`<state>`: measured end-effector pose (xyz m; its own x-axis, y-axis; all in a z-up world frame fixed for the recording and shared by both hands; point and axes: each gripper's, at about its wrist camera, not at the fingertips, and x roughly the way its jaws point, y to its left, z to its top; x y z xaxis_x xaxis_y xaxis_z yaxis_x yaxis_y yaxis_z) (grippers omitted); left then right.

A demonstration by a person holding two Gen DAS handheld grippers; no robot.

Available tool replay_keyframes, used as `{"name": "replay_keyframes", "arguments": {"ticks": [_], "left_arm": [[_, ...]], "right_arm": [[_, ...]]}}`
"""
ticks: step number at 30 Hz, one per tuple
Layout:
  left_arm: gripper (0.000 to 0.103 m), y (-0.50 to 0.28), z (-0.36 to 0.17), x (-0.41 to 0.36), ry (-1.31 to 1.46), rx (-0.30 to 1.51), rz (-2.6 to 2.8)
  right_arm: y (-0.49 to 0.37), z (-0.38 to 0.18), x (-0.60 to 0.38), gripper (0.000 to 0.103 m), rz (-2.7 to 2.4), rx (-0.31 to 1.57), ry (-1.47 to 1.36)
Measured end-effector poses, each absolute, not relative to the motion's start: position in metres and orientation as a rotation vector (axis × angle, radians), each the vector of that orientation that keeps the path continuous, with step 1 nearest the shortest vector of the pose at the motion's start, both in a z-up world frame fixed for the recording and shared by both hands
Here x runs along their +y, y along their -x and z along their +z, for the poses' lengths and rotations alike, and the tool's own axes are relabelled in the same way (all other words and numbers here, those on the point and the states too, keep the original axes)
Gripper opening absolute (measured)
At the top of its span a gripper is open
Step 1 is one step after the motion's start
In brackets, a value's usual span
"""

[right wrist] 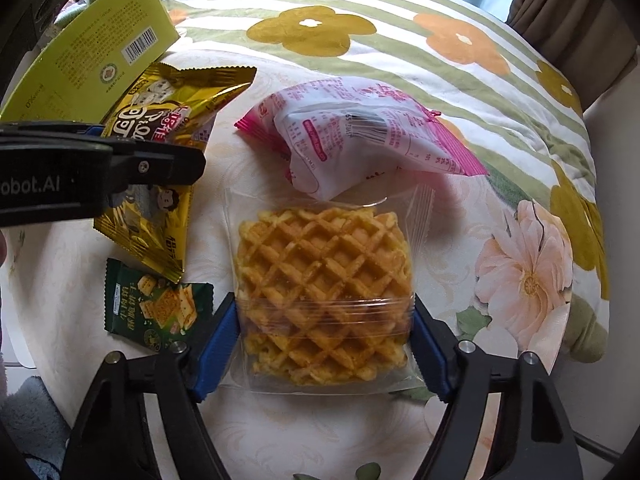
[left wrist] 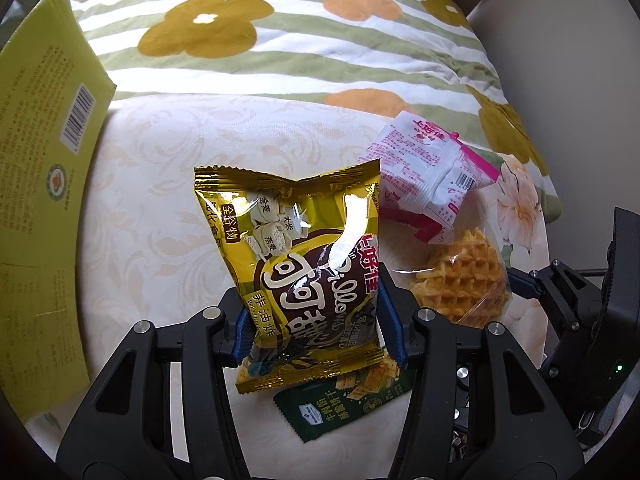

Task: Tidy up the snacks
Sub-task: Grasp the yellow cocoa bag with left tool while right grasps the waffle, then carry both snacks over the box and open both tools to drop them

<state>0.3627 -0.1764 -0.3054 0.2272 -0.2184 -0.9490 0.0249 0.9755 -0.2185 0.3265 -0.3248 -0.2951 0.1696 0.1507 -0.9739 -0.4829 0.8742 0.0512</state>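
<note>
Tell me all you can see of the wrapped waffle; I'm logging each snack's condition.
The waffle pack is a golden, grid-patterned waffle sealed in clear plastic film, looking whole. It lies flat on the cream patterned cloth, with the right gripper closed on its near sides. The pink-and-white packet overlaps its far edge.

bright daylight falls from the far side, washing out the floral quilt (left wrist: pixel 280 20); hard glare streaks the gold snack bag (left wrist: pixel 304 240); soft shadows lie beneath the packets; fisheye bending and dark vignette crowd the edges; focus stays sharp
</note>
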Motion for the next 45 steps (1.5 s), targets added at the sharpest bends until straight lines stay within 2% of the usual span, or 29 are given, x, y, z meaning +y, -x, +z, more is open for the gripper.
{"name": "replay_keyframes", "arguments": {"ticks": [9,21,34,45], "left_arm": [[0.048,-0.345,-0.270,-0.172,0.163,1.274,-0.181],[0.048,-0.308,-0.169,-0.126,0.136,1.098,-0.161],[0.048,-0.285,-0.114,0.008,0.144,1.001,-0.127],[0.048,-0.292,-0.124,0.138,0.128,1.023,-0.076]], "right_arm": [[-0.312,-0.266,-0.343,0.073,0.394,1.310,0.223],[-0.297,-0.166,-0.324,0.073,0.389,1.102,0.174],[-0.291,-0.100,-0.202,0.073,0.450,0.945,0.170],[-0.289,-0.096,-0.076,0.073,0.485,0.928,0.146]]}}
